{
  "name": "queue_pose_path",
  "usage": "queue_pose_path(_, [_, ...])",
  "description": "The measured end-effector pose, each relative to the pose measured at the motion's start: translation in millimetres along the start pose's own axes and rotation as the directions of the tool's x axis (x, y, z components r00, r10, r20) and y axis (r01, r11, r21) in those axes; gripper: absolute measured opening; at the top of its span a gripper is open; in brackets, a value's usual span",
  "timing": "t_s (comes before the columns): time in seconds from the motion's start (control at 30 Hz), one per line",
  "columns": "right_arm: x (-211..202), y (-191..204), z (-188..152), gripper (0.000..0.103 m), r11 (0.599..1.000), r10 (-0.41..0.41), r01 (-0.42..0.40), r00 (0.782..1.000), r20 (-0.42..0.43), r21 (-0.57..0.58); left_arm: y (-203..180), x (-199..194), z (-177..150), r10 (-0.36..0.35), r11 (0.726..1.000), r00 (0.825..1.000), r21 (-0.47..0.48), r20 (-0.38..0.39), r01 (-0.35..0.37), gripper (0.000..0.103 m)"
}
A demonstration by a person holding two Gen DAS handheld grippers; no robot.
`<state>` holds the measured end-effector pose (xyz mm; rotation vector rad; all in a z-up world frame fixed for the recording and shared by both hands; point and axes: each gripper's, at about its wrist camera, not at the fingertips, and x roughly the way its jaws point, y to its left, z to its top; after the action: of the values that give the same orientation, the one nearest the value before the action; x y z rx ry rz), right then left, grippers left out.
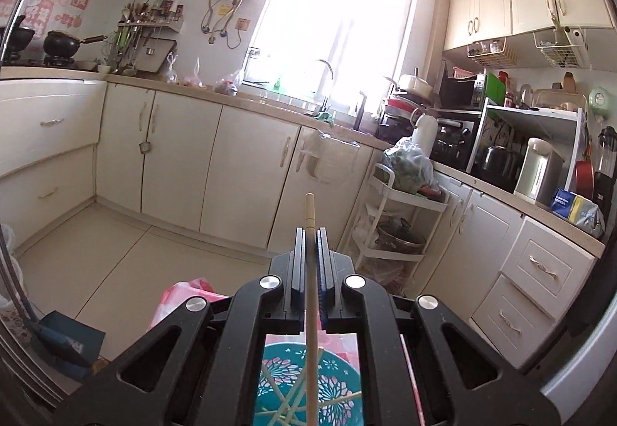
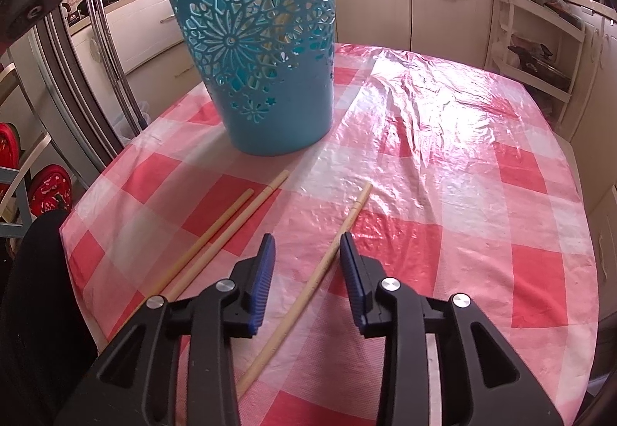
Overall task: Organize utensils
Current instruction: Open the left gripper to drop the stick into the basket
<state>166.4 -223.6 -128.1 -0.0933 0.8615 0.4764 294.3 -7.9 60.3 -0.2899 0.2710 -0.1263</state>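
Chopstick (image 1: 311,271) clamped in the left gripper (image 1: 311,233) above the blue bin (image 1: 277,364); right gripper (image 2: 307,244) spread wide over the table.

Left jaws pinch the stick upright, its lower end reaching down toward the bin, where more sticks lie crossed inside. On the red-checked cloth (image 2: 443,156), the right fingers hold nothing and straddle a single chopstick (image 2: 308,283) lying slantwise. A pair (image 2: 216,241) lies side by side to its left, in front of the bin (image 2: 262,52).
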Motion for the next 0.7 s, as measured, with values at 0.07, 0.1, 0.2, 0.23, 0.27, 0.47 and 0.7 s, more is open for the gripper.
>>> queue_pose_path(0.07, [0.0,0.1,0.0,0.037,1.0,0.003,-0.003,1.0,-0.001,-0.002,4.4,13.7,-6.4,0.013,1.0,1.0,-0.016,-0.008,-0.013,0.005])
queue_pose_path(0.1, [0.2,0.2,0.2,0.037,1.0,0.004,-0.004,1.0,-0.001,-0.003,6.4,18.2,-9.9,0.019,1.0,1.0,-0.022,-0.01,-0.019,0.005])
queue_pose_path(0.2, [0.3,0.7,0.7,0.038,1.0,0.007,-0.007,1.0,-0.003,-0.003,10.0,30.6,-22.0,0.035,0.999,0.999,-0.024,-0.02,-0.036,0.005])
queue_pose_path(0.23, [0.1,0.7,0.8,0.039,1.0,0.008,-0.008,1.0,-0.003,-0.002,10.8,32.5,-26.0,0.036,0.999,0.999,-0.021,-0.027,-0.037,0.005])
queue_pose_path(0.27, [0.3,0.9,1.0,0.039,1.0,0.01,-0.01,1.0,-0.003,-0.001,11.1,34.7,-29.7,0.036,0.999,0.999,-0.015,-0.035,-0.037,0.005])
queue_pose_path(0.47, [0.1,1.3,1.2,0.04,1.0,0.009,-0.009,1.0,-0.005,-0.005,10.4,32.8,-52.2,0.04,0.999,0.994,0.026,-0.098,-0.038,0.005])
queue_pose_path(0.7, [0.3,3.3,1.0,0.04,1.0,0.0,0.0,1.0,-0.005,-0.011,25.7,-7.5,-72.5,0.105,0.994,0.987,0.032,-0.122,-0.102,0.038])
